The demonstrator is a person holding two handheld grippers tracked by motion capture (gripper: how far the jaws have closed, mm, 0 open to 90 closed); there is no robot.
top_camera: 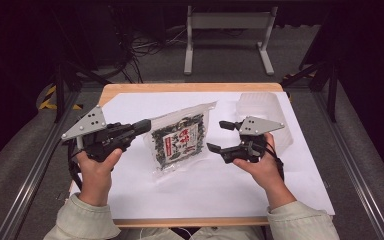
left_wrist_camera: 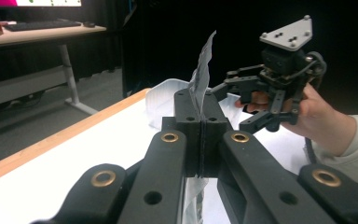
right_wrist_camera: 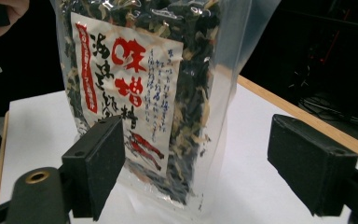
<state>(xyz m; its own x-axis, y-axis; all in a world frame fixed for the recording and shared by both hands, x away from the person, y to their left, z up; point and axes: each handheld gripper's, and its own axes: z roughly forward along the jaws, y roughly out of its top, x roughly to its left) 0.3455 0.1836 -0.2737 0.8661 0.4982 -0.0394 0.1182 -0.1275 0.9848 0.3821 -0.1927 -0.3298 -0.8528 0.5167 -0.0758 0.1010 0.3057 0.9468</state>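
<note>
Seaweed packet (top_camera: 176, 142) stands up over the white sheet (top_camera: 215, 185) on the table (top_camera: 130, 88), between the two grippers. Left gripper (top_camera: 145, 125) has its jaws pressed together on the packet's clear edge, pinching the plastic; the left gripper view shows the film rising straight from between them. Right gripper (top_camera: 220, 136) stands wide open just beside the packet's other side, its pads (right_wrist_camera: 95, 163) clear of the bag, holding nothing. Behind the right gripper lies a clear plastic tray (top_camera: 262, 107).

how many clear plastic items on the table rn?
2. A dried seaweed bag at the table's middle, its edge pinched by the shut left gripper. A clear plastic tray at the far right, behind the open right gripper.
</note>
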